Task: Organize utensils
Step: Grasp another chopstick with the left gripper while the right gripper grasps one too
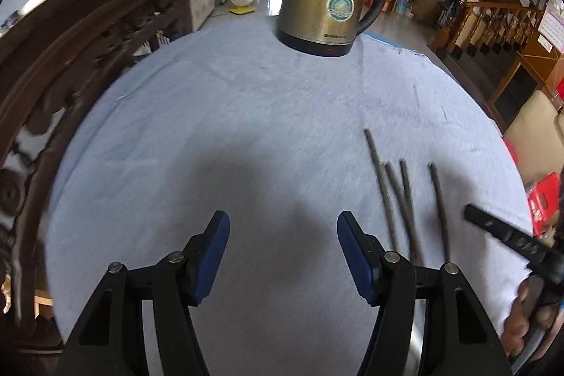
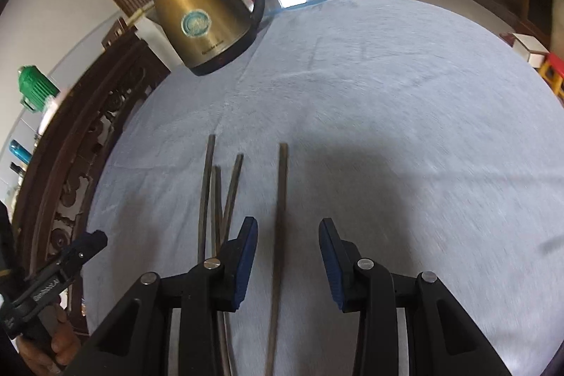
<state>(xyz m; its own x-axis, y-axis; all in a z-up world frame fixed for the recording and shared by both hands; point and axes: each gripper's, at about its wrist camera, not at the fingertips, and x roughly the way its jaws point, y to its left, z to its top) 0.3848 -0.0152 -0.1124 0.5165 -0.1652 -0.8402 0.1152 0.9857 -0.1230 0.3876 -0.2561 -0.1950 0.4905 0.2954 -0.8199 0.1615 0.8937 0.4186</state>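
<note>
The right gripper (image 2: 288, 256), part-open and empty, should be centred over the lone chopstick (image 2: 280, 217) near the desk's front edge; the left gripper (image 1: 283, 252) is held wide, empty.

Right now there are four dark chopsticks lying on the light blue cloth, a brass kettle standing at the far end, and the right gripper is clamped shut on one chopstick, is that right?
Not quite. The right gripper is open and holds nothing: in the right wrist view one chopstick lies on the cloth between its jaws, untouched. The four chopsticks and the kettle at the far end are as you said.
</note>
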